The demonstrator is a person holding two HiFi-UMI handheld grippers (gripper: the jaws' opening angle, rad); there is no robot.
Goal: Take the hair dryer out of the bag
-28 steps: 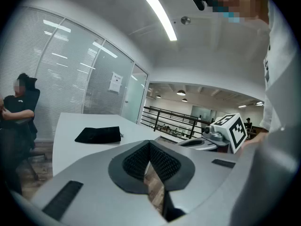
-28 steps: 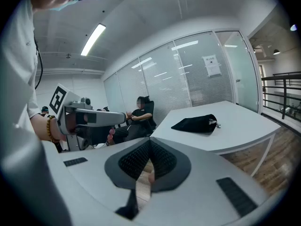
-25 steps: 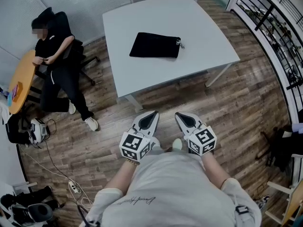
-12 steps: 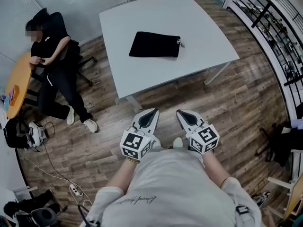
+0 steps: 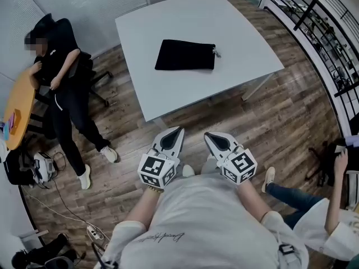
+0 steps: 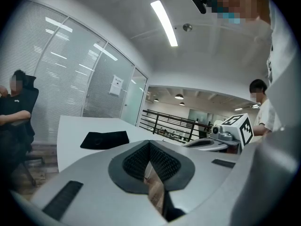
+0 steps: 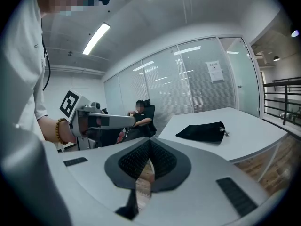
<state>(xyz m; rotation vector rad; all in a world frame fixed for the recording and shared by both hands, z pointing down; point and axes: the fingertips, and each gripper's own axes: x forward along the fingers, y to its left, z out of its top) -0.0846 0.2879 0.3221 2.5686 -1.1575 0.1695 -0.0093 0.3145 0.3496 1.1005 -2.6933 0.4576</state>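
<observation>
A flat black bag [image 5: 185, 55] with a small metal zip pull at its right end lies on the white table [image 5: 168, 88]; the hair dryer does not show. The bag [image 6: 104, 139] sits ahead and left in the left gripper view, and the bag [image 7: 202, 131] lies ahead and right in the right gripper view. My left gripper [image 5: 179, 131] and right gripper [image 5: 207, 136] are held side by side over the wooden floor, short of the table's near edge. Both are shut with nothing between their pads.
A person in black [image 5: 61, 77] sits on an office chair left of the table, beside a round wooden table [image 5: 17, 114]. Another person in white [image 5: 325, 217] is at the lower right. Railing [image 5: 320, 27] runs along the right. Cables and bags [image 5: 39, 167] lie on the floor at left.
Both grippers have drifted slightly forward toward the table. A person in white has come into view at the lower right. The seated person has stretched their legs.
</observation>
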